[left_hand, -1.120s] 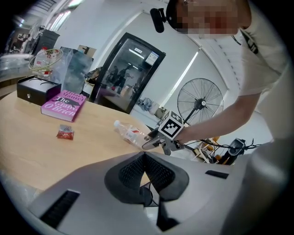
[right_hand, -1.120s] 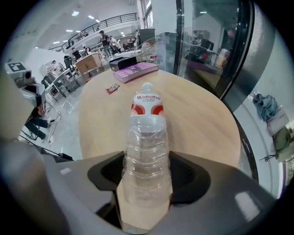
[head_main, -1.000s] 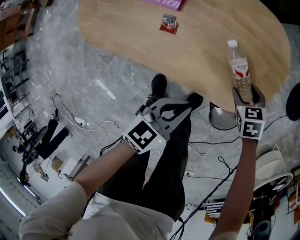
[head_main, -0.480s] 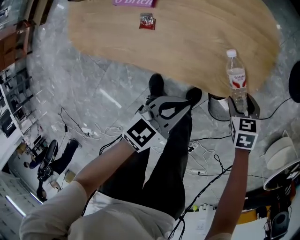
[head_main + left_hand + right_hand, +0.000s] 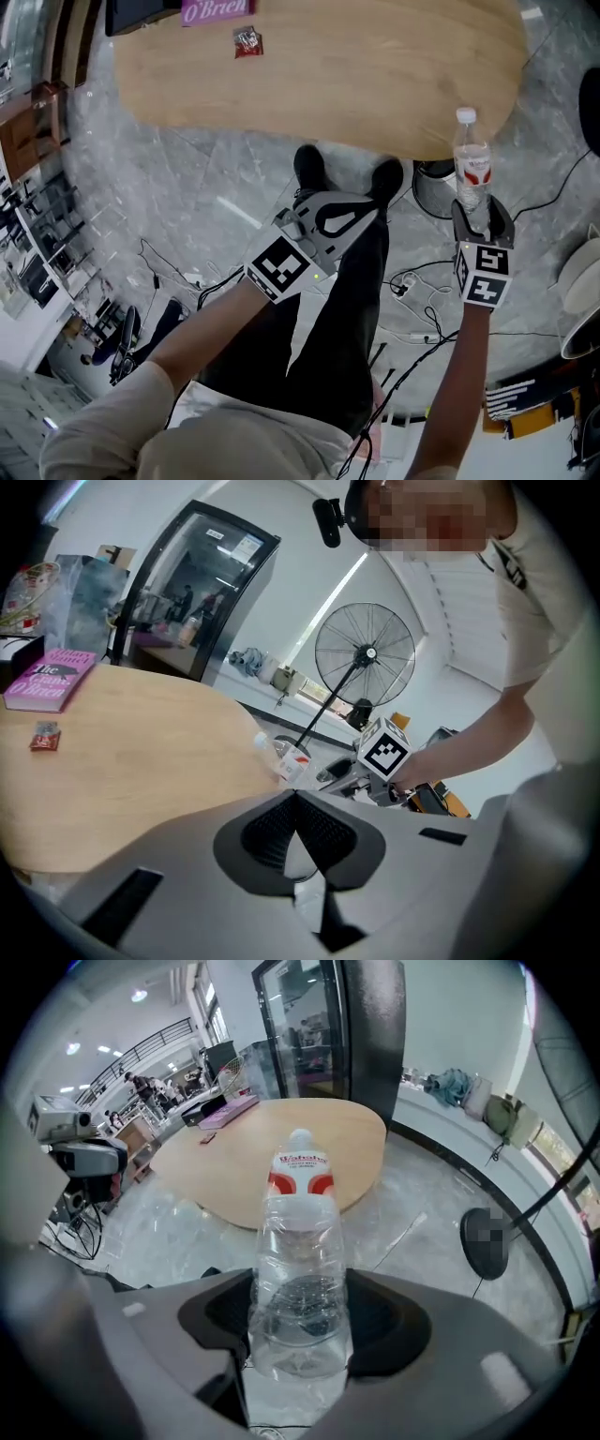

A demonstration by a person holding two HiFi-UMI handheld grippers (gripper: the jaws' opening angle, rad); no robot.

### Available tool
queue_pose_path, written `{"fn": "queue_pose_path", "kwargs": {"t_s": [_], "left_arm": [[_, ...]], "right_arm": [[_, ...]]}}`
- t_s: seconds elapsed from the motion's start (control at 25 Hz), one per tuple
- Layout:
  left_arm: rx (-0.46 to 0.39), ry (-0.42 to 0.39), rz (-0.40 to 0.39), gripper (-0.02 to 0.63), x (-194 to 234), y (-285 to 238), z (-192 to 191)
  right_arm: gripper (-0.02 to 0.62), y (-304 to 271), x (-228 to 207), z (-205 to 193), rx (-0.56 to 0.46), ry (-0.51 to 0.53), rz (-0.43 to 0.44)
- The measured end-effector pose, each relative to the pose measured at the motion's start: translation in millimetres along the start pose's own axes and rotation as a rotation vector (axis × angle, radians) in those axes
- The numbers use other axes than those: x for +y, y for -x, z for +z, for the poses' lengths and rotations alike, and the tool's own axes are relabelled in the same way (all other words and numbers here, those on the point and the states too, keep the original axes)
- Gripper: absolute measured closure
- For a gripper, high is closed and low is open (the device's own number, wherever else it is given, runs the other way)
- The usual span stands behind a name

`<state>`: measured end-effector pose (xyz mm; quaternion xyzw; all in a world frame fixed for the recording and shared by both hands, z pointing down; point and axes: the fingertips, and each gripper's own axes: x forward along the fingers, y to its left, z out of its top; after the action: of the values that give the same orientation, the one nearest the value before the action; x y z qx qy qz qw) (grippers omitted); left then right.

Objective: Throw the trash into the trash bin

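A clear plastic bottle (image 5: 472, 167) with a red and white label and a white cap stands upright between the pads of my right gripper (image 5: 481, 212), which is shut on its lower body. In the right gripper view the bottle (image 5: 300, 1269) fills the middle, with the jaws pressing on both sides. It hangs over the floor just off the table's edge, beside a grey round container (image 5: 431, 190). My left gripper (image 5: 373, 212) is held over the person's legs, shut with nothing in it; its pads (image 5: 281, 829) meet. A small red wrapper (image 5: 247, 42) lies on the table.
The oval wooden table (image 5: 356, 75) fills the top of the head view, with a pink book (image 5: 217, 10) at its far edge. Cables (image 5: 412, 281) trail over the grey marble floor. A standing fan (image 5: 366, 654) is behind the right hand. The person's black shoes (image 5: 310, 168) are at the table's edge.
Both grippers have drawn back from the table, which has slid up and left in the head view. The bottle, held throughout, has gone from over the table's edge to over the floor.
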<state>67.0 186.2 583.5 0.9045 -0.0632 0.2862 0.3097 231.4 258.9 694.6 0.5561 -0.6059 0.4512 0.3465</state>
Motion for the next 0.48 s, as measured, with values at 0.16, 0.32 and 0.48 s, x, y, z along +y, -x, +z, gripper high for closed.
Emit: {"fn": "queue_pose_path", "kwargs": {"t_s": [0.16, 0.32, 0.48], "left_arm": [[0.027, -0.022, -0.032, 0.598, -17.4, -13.5, -5.2], [0.045, -0.045, -0.051, 0.598, -29.8, -24.7, -10.6], [0.064, -0.058, -0.060, 0.598, -34.2, -34.1, -18.7]], "right_arm": [[0.296, 10.7, -2.0, -34.9, -0.011, -0.099, -0.012], [0.296, 14.9, -3.1, -69.5, -0.010, -0.157, -0.025], [0.296, 15.4, -5.9, -95.6, -0.020, -0.223, -0.041]]}}
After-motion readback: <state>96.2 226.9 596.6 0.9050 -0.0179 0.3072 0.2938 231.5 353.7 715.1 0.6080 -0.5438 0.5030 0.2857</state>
